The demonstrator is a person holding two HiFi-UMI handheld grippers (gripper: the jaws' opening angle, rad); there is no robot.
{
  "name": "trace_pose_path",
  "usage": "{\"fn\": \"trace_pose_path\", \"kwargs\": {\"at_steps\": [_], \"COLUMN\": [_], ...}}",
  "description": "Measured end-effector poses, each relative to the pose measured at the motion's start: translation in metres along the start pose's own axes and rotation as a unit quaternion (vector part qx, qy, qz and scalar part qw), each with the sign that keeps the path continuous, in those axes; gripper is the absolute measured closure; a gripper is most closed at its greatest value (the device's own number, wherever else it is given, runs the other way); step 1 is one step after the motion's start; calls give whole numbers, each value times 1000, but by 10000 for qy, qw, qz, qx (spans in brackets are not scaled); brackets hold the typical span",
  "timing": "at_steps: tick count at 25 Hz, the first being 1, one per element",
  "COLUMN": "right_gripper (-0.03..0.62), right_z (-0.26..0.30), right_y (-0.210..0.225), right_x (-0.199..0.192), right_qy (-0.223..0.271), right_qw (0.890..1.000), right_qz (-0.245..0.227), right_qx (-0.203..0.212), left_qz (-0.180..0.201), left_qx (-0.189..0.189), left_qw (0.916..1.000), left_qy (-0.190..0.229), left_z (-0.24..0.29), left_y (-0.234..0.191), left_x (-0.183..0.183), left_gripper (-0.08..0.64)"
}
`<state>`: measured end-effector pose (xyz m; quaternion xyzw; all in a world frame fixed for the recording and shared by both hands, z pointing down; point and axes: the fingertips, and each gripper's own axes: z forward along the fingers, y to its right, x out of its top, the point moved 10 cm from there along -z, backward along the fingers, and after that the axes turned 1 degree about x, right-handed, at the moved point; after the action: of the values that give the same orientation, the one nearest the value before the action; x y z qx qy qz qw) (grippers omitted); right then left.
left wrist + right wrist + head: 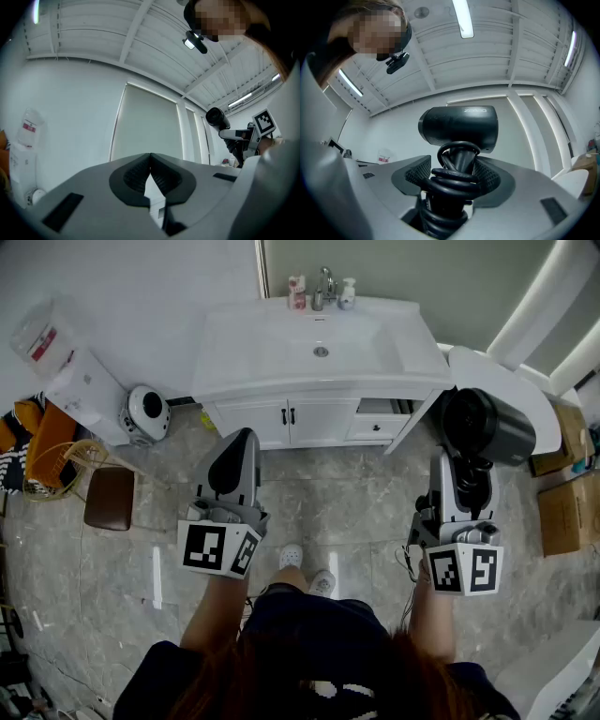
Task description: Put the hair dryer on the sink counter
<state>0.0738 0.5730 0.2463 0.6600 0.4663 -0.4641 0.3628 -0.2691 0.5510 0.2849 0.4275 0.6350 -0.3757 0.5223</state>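
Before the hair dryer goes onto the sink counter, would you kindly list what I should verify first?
1. Right gripper holds the hair dryer by its handle: ok.
2. Cord wound round the handle, nothing trailing: ok in the right gripper view.
3. Bare space on the sink counter: ok, on both sides of the basin.
4. Bottles and faucet at the back edge, out of the way: ok.
5. Left gripper shut and empty: ok.
6. Cabinet door under the counter's right end closed: not ok, it stands open.
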Motion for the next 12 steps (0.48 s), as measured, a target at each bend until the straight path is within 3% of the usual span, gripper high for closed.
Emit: {"fn": "trace_pose_path", "kwargs": {"at_steps": [12], "right_gripper": [295], "right_z": [-31], "right_y": [27], "right_x": [12], "right_qy": [121], "right_qw": [9995], "right_qz": [279], "right_qx": [107], "left_qz": [117], "left_qx": [42], "left_qw": [9999], "left_qy": [46], "left_z": [-11], "left_y": [37], "left_x": [6], "left_gripper": [541]}}
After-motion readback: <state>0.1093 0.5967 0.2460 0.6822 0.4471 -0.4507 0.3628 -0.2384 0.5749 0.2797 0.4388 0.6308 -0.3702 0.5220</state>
